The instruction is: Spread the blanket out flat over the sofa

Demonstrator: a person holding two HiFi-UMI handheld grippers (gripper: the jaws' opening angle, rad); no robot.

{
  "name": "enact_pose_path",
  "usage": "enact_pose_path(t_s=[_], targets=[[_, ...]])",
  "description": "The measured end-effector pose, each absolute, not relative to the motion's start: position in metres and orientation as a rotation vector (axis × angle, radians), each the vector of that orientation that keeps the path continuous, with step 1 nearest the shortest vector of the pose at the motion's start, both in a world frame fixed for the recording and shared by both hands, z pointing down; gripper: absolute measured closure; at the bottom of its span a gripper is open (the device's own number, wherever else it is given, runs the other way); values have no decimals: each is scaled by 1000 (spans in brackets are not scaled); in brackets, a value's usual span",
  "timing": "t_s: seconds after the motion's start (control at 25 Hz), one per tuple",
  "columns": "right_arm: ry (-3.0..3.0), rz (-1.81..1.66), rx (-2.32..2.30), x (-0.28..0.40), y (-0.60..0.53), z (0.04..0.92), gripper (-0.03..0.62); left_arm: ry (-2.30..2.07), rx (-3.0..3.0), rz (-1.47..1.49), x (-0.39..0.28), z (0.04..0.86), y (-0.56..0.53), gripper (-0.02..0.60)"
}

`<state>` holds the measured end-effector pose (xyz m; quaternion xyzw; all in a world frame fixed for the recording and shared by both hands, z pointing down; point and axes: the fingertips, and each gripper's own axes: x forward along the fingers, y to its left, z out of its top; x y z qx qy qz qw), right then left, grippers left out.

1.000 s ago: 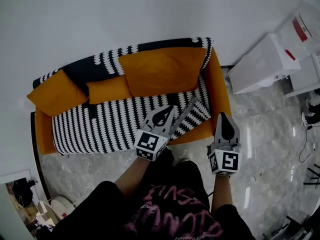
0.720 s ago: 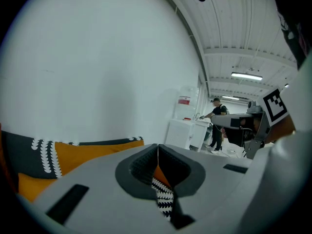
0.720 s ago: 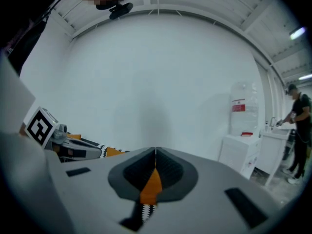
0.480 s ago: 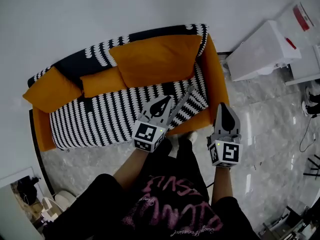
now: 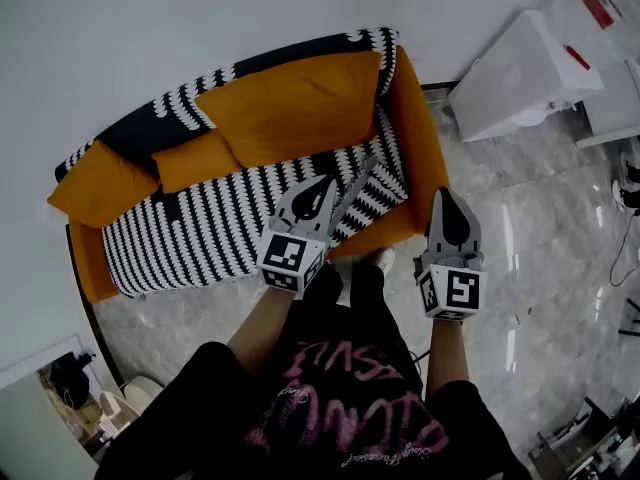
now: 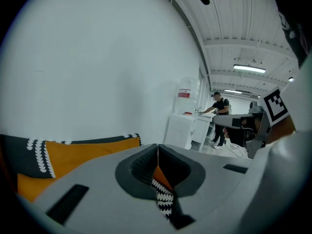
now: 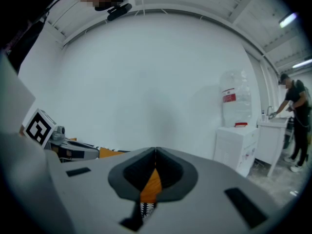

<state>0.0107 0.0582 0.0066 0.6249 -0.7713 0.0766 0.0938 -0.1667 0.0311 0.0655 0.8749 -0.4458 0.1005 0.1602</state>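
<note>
From above, a person stands on a pale marble floor (image 5: 520, 258) facing the right end of an orange sofa (image 5: 415, 143), which fills the upper left and centre of the frame. The black-and-white patterned blanket (image 5: 200, 233) covers the seat and runs up over the backrest. Both sofa arms and the front right corner of the seat show bare orange.

The left gripper (image 5: 320, 186) hovers over the right part of the seat. Its fingers are closed tip to tip with nothing between them, and only sofa and blanket show through the gap beneath. The right gripper (image 5: 447, 198) is just off the sofa's front right corner, its fingers likewise pressed together and empty.

The work left is probably at the blanket's right edge, which looks slightly ridged. Each gripper would best open and pinch that edge at points well apart. They would then draw it evenly toward the right arm, staying low so the cloth does not lift.

A large orange cushion (image 5: 290, 103) and two smaller ones (image 5: 195, 163) (image 5: 95, 188) sit on the blanket against the backrest. They are likely to pin it during any pull.

A white cabinet (image 5: 520, 78) stands at the upper right, and a cable (image 5: 615, 258) trails on the floor at the right edge. In the right gripper view, another person (image 7: 295, 126) works at a worktop far off.
</note>
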Motion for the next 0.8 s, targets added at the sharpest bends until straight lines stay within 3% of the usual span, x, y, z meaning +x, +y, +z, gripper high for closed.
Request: enact_pose_path(t_s=[0.8], targets=[[-2273,427,1765,25,51,87,574,-1282,2393,384,-142,128,23,568]])
